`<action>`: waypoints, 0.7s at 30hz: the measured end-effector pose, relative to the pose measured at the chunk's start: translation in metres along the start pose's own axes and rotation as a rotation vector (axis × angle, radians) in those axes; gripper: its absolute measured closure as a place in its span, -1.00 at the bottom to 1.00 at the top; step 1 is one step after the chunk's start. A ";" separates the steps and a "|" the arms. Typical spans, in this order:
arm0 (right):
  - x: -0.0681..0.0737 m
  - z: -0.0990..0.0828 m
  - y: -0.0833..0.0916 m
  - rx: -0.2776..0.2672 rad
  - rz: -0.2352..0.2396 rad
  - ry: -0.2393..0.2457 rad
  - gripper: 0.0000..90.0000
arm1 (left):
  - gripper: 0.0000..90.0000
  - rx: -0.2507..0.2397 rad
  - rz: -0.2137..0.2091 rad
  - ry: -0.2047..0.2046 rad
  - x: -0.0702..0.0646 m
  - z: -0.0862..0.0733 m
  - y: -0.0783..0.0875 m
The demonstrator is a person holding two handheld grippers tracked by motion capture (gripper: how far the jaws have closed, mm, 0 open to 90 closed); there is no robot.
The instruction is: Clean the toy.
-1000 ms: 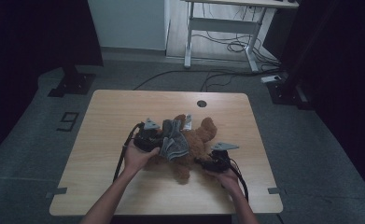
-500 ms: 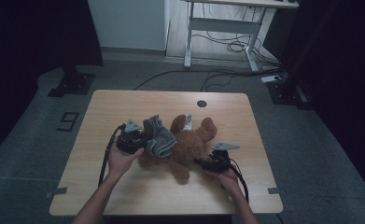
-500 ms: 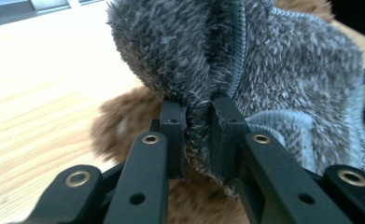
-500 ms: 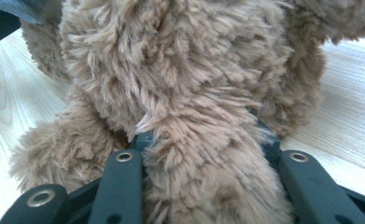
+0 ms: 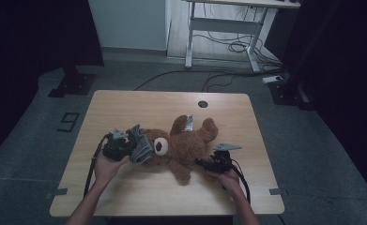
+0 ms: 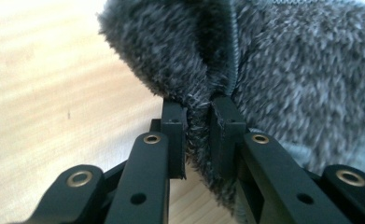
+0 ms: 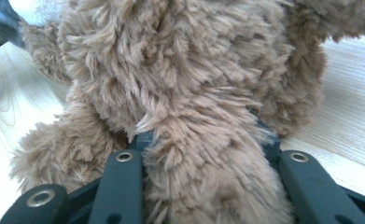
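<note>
Desk [image 5: 125, 108]: wood top, bear near centre.
Teddy bear [image 5: 186, 147]: brown, on its back, head toward 9 o'clock, legs toward 2 o'clock and 5 o'clock.
Grey fleece garment [image 5: 140, 146]: bunched against bear's head at 9 o'clock side, clear of body; judged removal nearly done, last pull off head left.
Left tool [image 6: 199, 135]: jaws clamped together on fold of garment, at 9 o'clock of bear.
Right tool [image 7: 203, 140]: jaws clamped on bear's limb, at 4 o'clock of bear, judged anchoring it.
</note>
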State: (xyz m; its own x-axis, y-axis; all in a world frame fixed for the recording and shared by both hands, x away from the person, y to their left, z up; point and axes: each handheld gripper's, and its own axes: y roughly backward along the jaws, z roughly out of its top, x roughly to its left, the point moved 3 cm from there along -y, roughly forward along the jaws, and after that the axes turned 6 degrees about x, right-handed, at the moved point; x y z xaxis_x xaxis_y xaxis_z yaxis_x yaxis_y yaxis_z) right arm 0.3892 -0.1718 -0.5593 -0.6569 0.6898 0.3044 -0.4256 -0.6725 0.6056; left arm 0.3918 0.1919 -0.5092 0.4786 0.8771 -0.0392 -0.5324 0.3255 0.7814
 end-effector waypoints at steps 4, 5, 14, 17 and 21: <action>-0.001 0.000 0.000 0.000 0.001 -0.008 0.31 | 0.73 0.028 0.001 0.007 0.000 -0.009 -0.015; -0.001 0.000 0.000 0.000 0.002 -0.010 0.31 | 0.73 0.028 -0.002 0.011 -0.001 -0.009 -0.017; -0.007 0.000 0.000 -0.015 -0.013 -0.031 0.32 | 0.73 -0.001 0.000 0.024 0.000 0.013 -0.021; -0.009 0.000 0.000 -0.018 -0.020 -0.041 0.32 | 0.73 -0.048 0.001 0.017 -0.002 0.022 -0.007; -0.010 0.000 0.000 -0.025 -0.029 -0.044 0.32 | 0.73 -0.120 -0.021 -0.004 -0.012 0.042 0.015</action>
State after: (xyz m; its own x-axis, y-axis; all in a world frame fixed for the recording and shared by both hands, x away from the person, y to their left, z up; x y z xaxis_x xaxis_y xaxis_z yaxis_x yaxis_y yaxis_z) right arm 0.3963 -0.1787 -0.5625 -0.6162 0.7197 0.3200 -0.4596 -0.6585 0.5959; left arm 0.4075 0.1714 -0.4708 0.4928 0.8686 -0.0523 -0.6018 0.3836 0.7005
